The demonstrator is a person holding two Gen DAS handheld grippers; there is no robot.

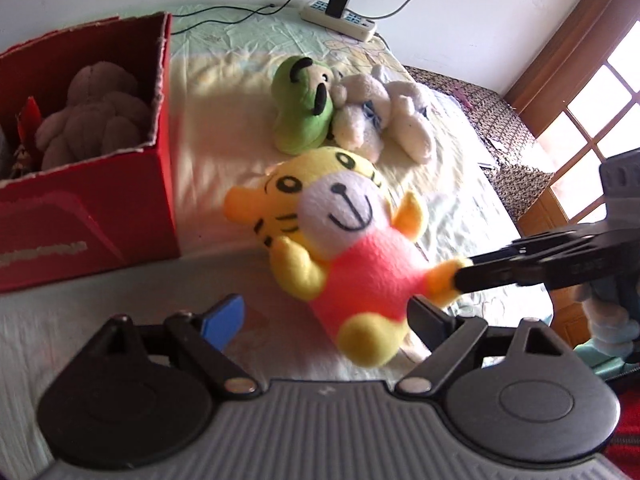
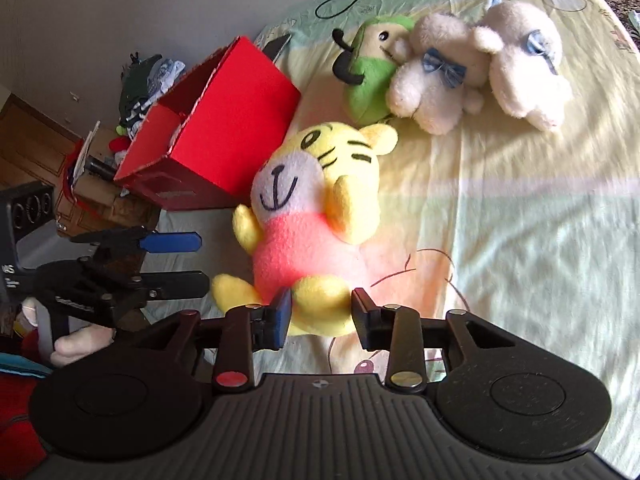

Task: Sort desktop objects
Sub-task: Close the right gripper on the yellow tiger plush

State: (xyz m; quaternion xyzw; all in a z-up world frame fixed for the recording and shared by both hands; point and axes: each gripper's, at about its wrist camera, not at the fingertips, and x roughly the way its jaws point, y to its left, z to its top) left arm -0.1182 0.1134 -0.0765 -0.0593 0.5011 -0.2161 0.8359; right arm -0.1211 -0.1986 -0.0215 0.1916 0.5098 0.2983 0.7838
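Your right gripper (image 2: 321,316) straddles the tiger plush's (image 2: 316,216) foot, whether pinching is unclear. Your left gripper (image 1: 326,318) is spread just beside it. Red box (image 1: 86,216) left, contents half hidden.

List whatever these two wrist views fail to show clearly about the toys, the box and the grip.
- Red box contents: the left wrist view shows a brown plush; the box wall and picture edge hide the rest.
- Right gripper on the tiger plush: the foot sits between its fingers; whether the pads press it is unclear.
- White print on the box front, left wrist view: too blurred to read.
- White plush toys: tangled, count uncertain.
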